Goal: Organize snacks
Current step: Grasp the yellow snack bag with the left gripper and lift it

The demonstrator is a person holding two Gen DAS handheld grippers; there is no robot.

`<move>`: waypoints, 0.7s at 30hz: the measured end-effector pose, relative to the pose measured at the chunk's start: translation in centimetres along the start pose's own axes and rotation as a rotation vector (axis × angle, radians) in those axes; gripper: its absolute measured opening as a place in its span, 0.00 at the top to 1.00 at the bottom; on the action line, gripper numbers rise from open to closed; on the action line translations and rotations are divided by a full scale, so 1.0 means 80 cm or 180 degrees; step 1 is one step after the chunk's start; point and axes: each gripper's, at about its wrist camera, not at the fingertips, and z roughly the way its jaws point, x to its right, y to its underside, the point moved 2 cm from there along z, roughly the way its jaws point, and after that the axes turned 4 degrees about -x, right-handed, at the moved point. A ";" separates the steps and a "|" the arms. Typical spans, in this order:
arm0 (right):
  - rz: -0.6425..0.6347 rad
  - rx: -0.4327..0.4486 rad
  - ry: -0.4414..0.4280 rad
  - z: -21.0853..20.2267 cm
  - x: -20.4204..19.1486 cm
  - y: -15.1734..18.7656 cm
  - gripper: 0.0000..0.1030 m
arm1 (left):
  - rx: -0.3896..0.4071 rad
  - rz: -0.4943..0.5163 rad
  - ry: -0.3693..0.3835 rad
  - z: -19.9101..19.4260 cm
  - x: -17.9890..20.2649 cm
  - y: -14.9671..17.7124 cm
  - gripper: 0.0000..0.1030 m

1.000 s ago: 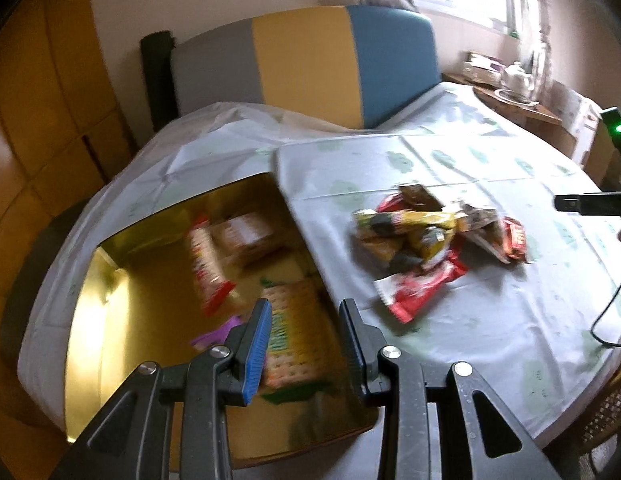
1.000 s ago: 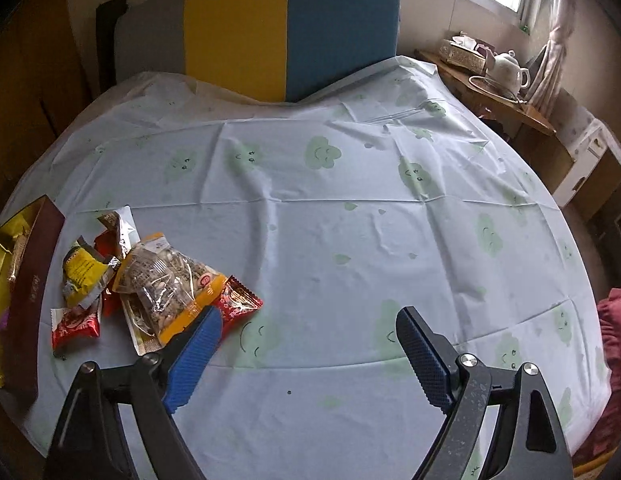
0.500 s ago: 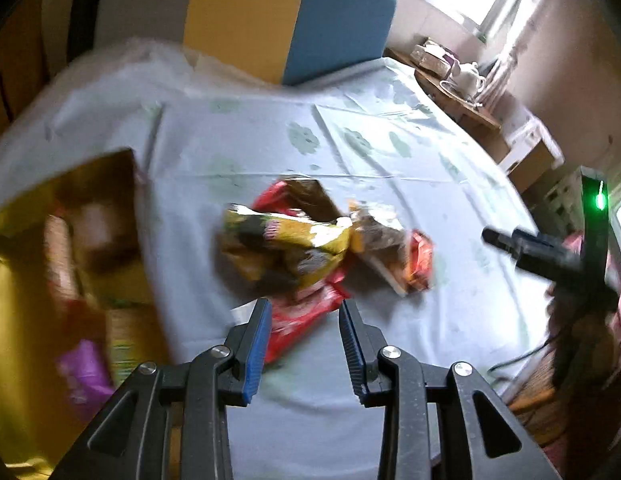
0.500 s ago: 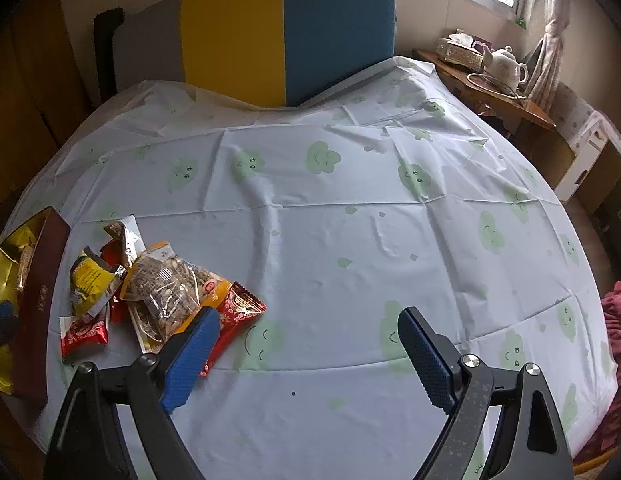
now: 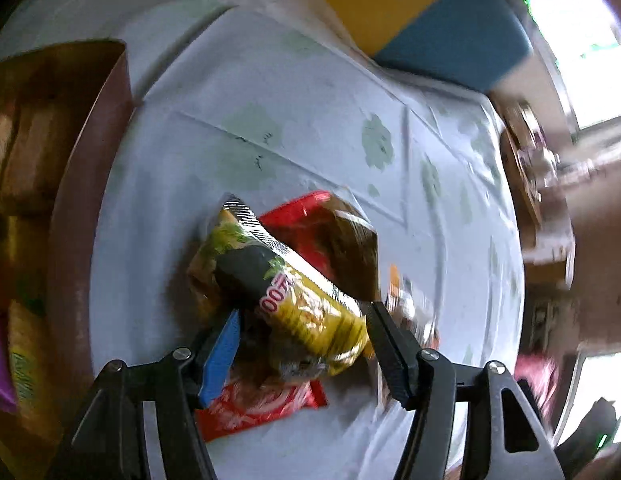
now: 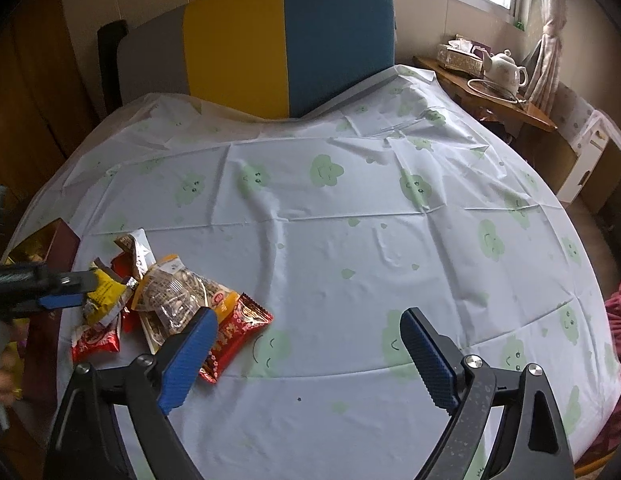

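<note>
Our left claw [image 5: 302, 344], jaws just spread wide, straddles the yellow snack packet [image 5: 294, 292] at frame centre, not yet gripping. We should close squarely across its middle. Right claw [image 6: 306, 356] hangs open, empty.

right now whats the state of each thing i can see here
left gripper: fingers just opened wide, straddling the yellow packet, not pressing on it
right gripper: open, empty, over bare cloth
yellow packet: lying on top of the snack pile
snack pile: loose on the tablecloth
gold box: open, some snacks inside
</note>
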 end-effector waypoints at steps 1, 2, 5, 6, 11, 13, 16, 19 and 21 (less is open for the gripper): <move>0.0005 0.0007 -0.0011 -0.001 0.000 0.000 0.09 | 0.0027 -0.0011 -0.0016 0.001 0.002 -0.003 0.39; 0.0014 0.0015 -0.0022 -0.002 0.000 -0.001 0.09 | 0.0071 0.0008 -0.0056 0.002 0.006 -0.006 0.39; 0.0024 0.0024 -0.0045 -0.003 0.000 -0.002 0.09 | 0.0146 0.0042 -0.0151 0.010 0.005 -0.010 0.45; 0.0025 0.0024 -0.0045 -0.003 0.000 -0.002 0.09 | 0.0184 0.0089 -0.0219 0.010 0.003 -0.009 0.58; 0.0027 0.0052 -0.0039 -0.005 0.002 -0.001 0.09 | 0.0266 0.0482 -0.0228 -0.002 0.007 0.004 0.74; 0.0032 0.0050 -0.0030 -0.004 0.003 -0.001 0.09 | 0.0392 0.0769 -0.0305 -0.015 0.018 0.014 0.79; 0.0032 0.0048 0.0009 -0.003 0.004 -0.001 0.09 | 0.0517 0.1186 -0.0281 -0.036 0.033 0.037 0.80; 0.0078 0.0047 0.0042 -0.003 0.009 -0.001 0.09 | 0.0591 0.1712 -0.0205 -0.060 0.049 0.077 0.80; 0.0111 0.0034 0.0061 -0.002 0.013 -0.001 0.09 | 0.0544 0.1978 -0.0133 -0.068 0.053 0.102 0.80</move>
